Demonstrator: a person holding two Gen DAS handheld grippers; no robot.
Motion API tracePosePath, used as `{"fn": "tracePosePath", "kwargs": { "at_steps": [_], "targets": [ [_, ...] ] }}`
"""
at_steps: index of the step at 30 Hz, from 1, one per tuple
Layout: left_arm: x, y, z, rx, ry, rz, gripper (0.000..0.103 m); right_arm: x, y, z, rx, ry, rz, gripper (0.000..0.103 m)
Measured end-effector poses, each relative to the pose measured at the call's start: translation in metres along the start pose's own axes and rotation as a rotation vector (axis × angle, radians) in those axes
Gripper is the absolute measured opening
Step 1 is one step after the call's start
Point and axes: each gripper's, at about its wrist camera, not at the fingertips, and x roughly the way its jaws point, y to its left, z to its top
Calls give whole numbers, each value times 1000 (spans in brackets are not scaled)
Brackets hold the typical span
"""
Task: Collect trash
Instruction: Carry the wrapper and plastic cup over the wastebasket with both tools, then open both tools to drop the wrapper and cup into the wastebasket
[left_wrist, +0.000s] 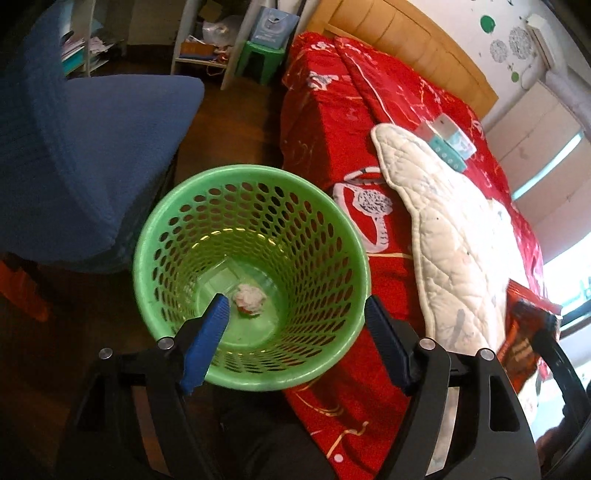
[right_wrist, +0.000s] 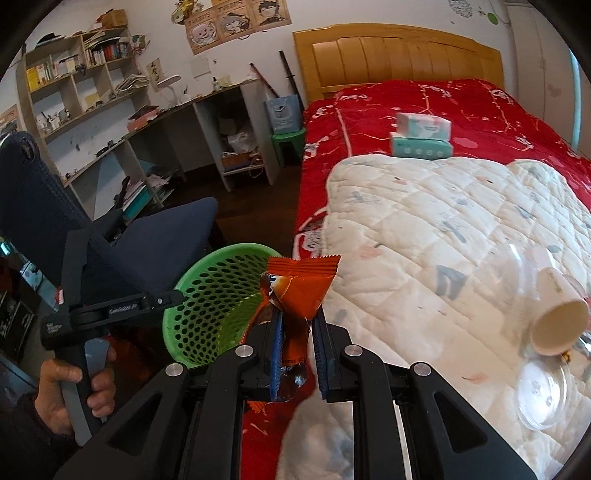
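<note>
A green mesh basket stands on the floor between the blue chair and the bed, with a crumpled paper ball at its bottom. My left gripper hovers open over the basket's mouth, nothing between its blue pads. My right gripper is shut on an orange snack wrapper, held over the bed's edge just right of the basket. The wrapper also shows at the right edge of the left wrist view. A white paper cup lies on its side on the quilt beside a clear plastic lid.
The bed has a red cover and a white quilt; two tissue boxes sit on it. A blue chair stands close left of the basket. A person's hand grips the left tool. Desk and shelves line the far wall.
</note>
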Motion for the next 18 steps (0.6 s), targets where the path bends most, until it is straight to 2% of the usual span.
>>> {"fn": "tracePosePath", "kwargs": {
  "at_steps": [10, 18],
  "targets": [
    [-35, 26, -10, -29, -57, 29, 75, 41, 35, 19, -39, 37, 45, 16],
    [-41, 42, -12, -79, -70, 26, 75, 80, 60, 25, -33, 92, 75, 20]
  ]
}}
